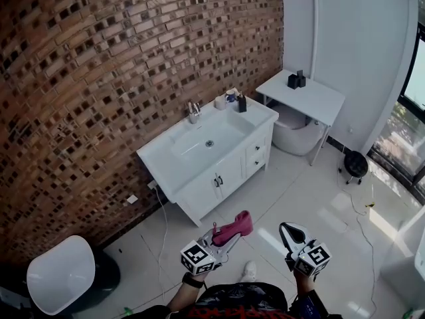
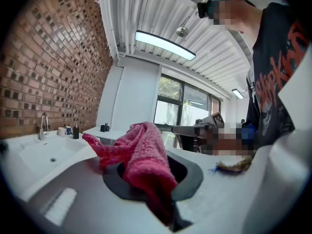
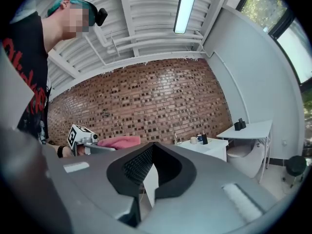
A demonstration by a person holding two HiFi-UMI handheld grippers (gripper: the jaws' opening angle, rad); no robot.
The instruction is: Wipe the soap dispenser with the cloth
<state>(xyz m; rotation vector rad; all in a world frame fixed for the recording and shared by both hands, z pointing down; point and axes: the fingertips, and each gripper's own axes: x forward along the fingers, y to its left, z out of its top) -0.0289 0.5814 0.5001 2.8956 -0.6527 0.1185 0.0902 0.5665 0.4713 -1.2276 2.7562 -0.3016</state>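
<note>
The left gripper (image 1: 229,238) has its jaws clamped on a crumpled pink terry cloth (image 1: 236,228), which bunches out ahead of them. The right gripper (image 1: 290,234) carries nothing, its jaws pressed together. Both hang over the floor, well apart from the work.

The small dark soap dispenser bottle (image 1: 242,103) stands upright at the back of the white vanity tabletop (image 1: 166,158). It is at about 1 o'clock of the sunken basin (image 1: 209,141), just beside two small cups (image 1: 224,100) and on the 3 o'clock side of the chrome tap (image 1: 193,111).

The step in hand looks like the approach. Done well, it would end square to the vanity with the loose fold of cloth leading, so that fabric and not a jaw meets the bottle. The bottle looks narrow and light and would probably tip or slide into the cups, so the free right gripper would best open and steady it.

The tabletop is glossy and probably slick. Behind it rises a rough red-brown brick wall (image 1: 99,58). A pale tiled floor (image 1: 292,191) lies below, and a white side table (image 1: 312,102) stands at the vanity's 3 o'clock.
</note>
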